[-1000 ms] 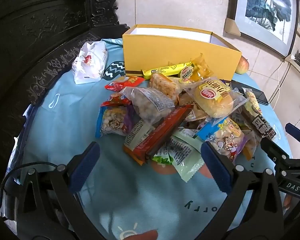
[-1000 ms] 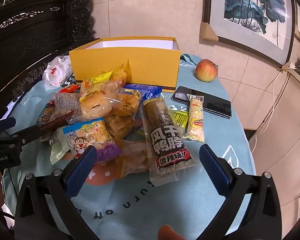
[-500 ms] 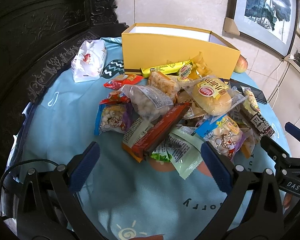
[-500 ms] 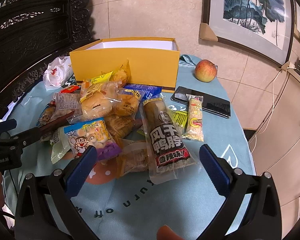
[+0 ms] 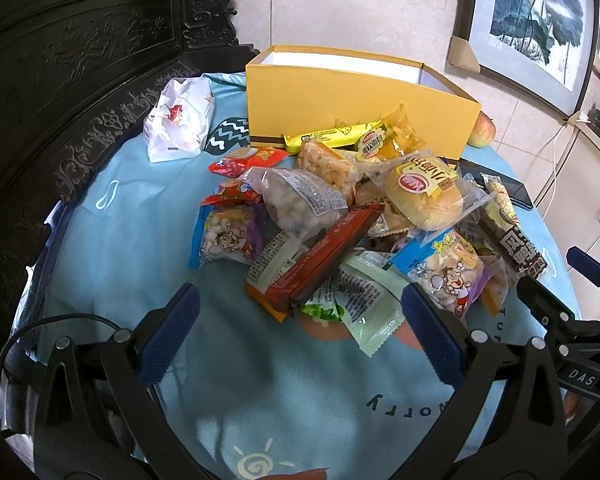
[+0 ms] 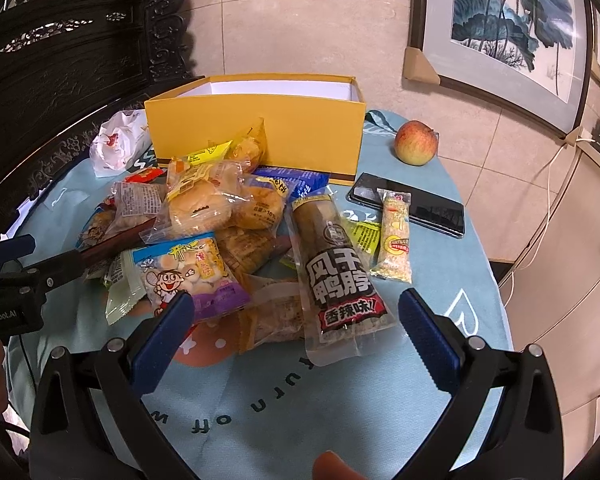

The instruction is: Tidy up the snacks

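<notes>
Worktop (image 6: 452,288): round, covered by a light blue cloth printed with lettering; "turn off" reads upside down in the right wrist view, and "orry" in the left wrist view.
Box (image 6: 260,136): yellow cardboard, white inside, open at the top, standing at the far side of the worktop just behind the snacks; nothing can be seen inside it from here.
Snack heap (image 5: 340,220): loose packets piled in the middle of the worktop, touching and overlapping each other.
Duck neck packet (image 6: 336,268): long, clear and black, with large white Chinese characters 风干鸭脖 and 香辣味 on a red band; it lies at the right edge of the heap.
Bun (image 5: 424,200): in a clear wrapper with a red oval logo and a yellow label; it sits on top of the heap.
Cartoon packet (image 6: 192,276): blue and purple, showing a boy and small round biscuits.
Brown bar (image 5: 324,256): lies slantwise across other packets.
Phone (image 6: 424,208): dark, lying flat, right of the heap.
Cereal bar (image 6: 396,236): overlaps the phone's near edge.
Apple (image 6: 416,142): right of the box.
Left gripper (image 5: 300,320): fingers spread wide, empty; its body reads "GenRobot.AI".
Right gripper (image 6: 292,316): fingers spread wide, empty; "DAS" shows on its body.
</notes>
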`<state>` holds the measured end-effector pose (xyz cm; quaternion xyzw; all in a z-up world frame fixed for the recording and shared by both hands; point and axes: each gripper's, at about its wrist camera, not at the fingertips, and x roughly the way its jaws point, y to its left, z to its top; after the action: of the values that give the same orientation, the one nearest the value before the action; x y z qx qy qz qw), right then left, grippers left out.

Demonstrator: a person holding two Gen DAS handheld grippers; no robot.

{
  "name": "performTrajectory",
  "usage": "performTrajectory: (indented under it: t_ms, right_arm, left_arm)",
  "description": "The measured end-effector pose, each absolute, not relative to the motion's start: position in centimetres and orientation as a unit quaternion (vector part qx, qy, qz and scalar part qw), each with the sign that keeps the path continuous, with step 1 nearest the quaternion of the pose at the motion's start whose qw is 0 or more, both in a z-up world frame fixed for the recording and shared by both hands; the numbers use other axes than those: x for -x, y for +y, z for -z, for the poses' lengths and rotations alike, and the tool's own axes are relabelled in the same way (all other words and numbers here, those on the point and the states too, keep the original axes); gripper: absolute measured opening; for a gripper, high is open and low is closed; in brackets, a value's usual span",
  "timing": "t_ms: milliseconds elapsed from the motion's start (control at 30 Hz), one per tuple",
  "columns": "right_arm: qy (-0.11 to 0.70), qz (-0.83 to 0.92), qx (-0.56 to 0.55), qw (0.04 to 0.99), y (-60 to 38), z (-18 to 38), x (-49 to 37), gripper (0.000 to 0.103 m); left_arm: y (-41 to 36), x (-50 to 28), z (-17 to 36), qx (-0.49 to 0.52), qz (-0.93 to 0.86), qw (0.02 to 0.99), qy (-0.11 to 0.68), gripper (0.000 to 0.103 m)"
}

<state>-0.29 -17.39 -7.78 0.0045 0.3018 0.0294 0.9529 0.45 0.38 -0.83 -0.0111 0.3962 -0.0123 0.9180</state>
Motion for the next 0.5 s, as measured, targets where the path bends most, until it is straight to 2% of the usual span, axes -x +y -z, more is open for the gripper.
performTrajectory:
  t_ms: [500]
  right_arm:
    - [0.302,-0.031,-0.005,0.953,-17.39,7.78,0.28,0.102]
  left_arm:
    - [0.48,-0.55,0.81,0.012,0.014,0.917,0.398,0.101]
